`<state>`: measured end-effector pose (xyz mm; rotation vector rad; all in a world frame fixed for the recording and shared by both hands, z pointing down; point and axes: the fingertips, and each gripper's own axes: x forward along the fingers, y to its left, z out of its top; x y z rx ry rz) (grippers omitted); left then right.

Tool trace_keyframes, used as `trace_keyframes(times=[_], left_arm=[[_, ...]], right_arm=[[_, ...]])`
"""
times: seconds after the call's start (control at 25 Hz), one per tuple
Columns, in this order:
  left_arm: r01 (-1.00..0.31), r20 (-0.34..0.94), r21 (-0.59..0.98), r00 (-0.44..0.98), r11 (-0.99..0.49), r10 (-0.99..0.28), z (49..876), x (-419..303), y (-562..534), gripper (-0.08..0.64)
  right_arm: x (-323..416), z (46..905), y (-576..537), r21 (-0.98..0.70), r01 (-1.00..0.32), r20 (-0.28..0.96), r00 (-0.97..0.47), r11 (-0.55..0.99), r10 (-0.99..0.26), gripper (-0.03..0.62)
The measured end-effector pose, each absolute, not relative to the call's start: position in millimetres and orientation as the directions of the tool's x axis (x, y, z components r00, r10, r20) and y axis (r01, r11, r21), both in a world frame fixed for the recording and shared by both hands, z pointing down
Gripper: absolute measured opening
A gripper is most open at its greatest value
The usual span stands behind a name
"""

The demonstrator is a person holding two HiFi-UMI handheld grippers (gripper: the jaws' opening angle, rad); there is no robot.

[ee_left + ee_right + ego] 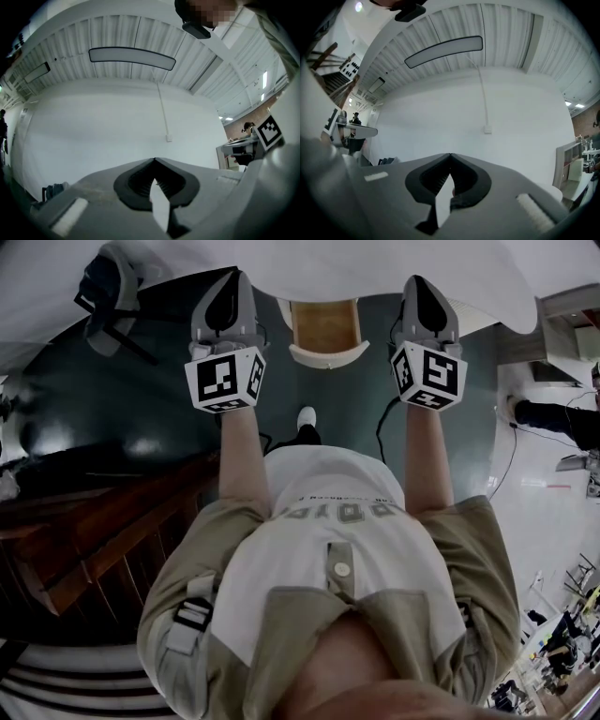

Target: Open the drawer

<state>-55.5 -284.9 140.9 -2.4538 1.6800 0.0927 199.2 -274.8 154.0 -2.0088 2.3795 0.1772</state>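
A white-rimmed box with a wooden inside [323,329] juts out from under the edge of the white table [309,268]; it looks like a drawer, seen from above between my two grippers. My left gripper [228,294] is held level to the left of it, jaws together, nothing in them. To the right of it, my right gripper [424,292] is also shut and empty. In the left gripper view the shut left gripper [153,160] faces a bare white wall. The right gripper view shows the same wall beyond the shut right gripper [451,154].
A dark chair [108,296] stands at the upper left on the dark green floor. Dark wooden steps [103,531] run along the left. A black cable [384,427] lies by the person's feet. Another person's leg [558,418] shows at the right edge.
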Motion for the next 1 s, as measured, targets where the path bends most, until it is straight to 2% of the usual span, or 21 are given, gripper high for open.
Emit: trace_keyframes(times=[1.0], left_arm=[[-0.928,-0.158,-0.088,0.371,-0.361,-0.915,143.3,-57.4,-287.4,0.006]], right_arm=[[197.7,140.2,-270.2,0.163,-0.975,-0.127,-0.173,0.152,-0.977,0.000]])
